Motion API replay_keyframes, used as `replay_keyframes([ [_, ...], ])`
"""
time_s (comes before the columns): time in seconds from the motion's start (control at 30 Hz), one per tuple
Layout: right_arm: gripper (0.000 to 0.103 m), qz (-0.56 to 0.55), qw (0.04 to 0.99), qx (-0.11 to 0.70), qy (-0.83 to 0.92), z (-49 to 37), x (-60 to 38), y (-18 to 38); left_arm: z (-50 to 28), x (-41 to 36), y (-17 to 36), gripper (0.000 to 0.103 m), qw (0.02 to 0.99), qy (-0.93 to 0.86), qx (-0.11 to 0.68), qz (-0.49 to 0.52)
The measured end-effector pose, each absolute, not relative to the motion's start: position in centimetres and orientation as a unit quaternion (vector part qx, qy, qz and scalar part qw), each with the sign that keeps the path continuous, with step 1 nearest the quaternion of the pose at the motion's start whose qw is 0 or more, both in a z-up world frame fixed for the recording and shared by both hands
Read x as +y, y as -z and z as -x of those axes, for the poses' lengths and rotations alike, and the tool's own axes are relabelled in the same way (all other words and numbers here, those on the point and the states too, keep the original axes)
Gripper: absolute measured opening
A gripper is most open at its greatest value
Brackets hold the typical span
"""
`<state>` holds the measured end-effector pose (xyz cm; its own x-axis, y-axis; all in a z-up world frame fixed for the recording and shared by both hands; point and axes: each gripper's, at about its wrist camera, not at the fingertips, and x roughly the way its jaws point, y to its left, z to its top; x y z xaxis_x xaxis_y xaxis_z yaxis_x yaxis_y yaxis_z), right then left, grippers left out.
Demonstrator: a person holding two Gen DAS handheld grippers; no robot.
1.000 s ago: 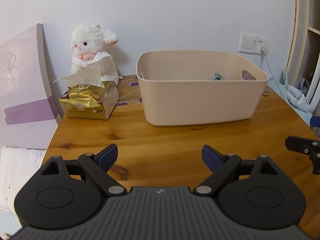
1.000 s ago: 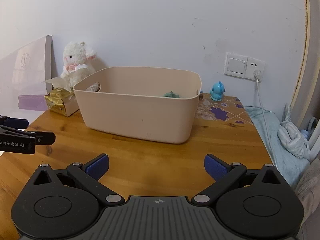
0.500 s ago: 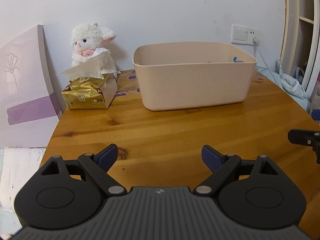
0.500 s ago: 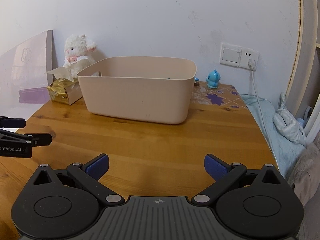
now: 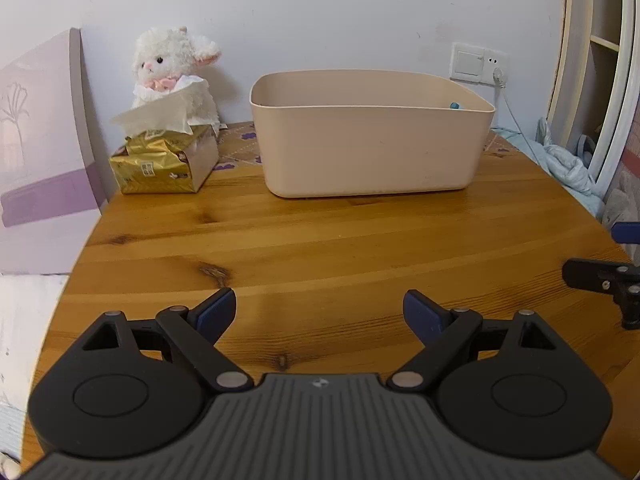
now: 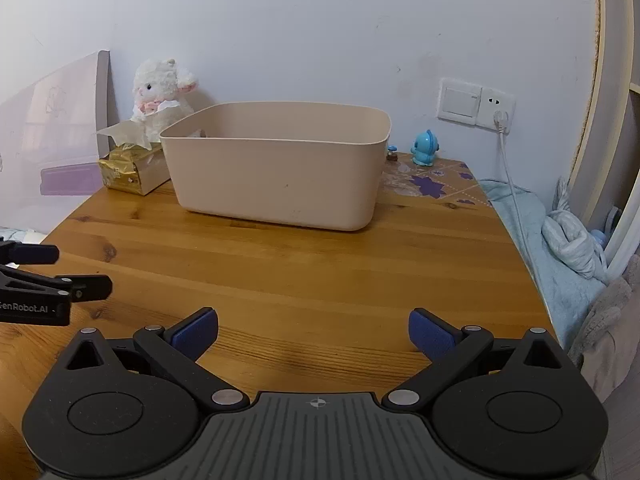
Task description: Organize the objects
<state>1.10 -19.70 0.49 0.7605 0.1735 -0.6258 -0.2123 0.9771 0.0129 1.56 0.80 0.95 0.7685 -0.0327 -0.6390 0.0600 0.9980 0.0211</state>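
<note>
A beige plastic bin [image 5: 372, 148] stands at the back of the wooden table [image 5: 320, 248]; it also shows in the right wrist view [image 6: 280, 164]. Its inside is hidden from here. My left gripper [image 5: 320, 314] is open and empty, low over the table's front part. My right gripper [image 6: 314, 334] is open and empty, also low over the front. A small blue figurine [image 6: 425, 148] stands on the table right of the bin. Each gripper shows at the edge of the other's view, the right one [image 5: 604, 280] and the left one [image 6: 48, 284].
A white plush lamb [image 5: 172, 72] sits behind a gold tissue pack [image 5: 164, 156] left of the bin. A purple-and-white board [image 5: 40, 140] leans at the left. A wall socket with a cable [image 6: 496, 110] and blue bedding [image 6: 560, 240] lie to the right.
Both grippers have dropped lower and drawn back from the bin, so its inside no longer shows. Both stay open.
</note>
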Motion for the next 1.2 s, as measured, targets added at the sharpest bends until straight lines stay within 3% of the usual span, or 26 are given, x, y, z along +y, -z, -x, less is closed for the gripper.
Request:
replay_keyframes([
  [1.2, 0.1, 0.032, 0.925, 0.35, -0.143, -0.6, -18.0, 0.3, 0.0, 0.0, -0.8, 0.091, 0.939, 0.04, 0.342, -0.015],
])
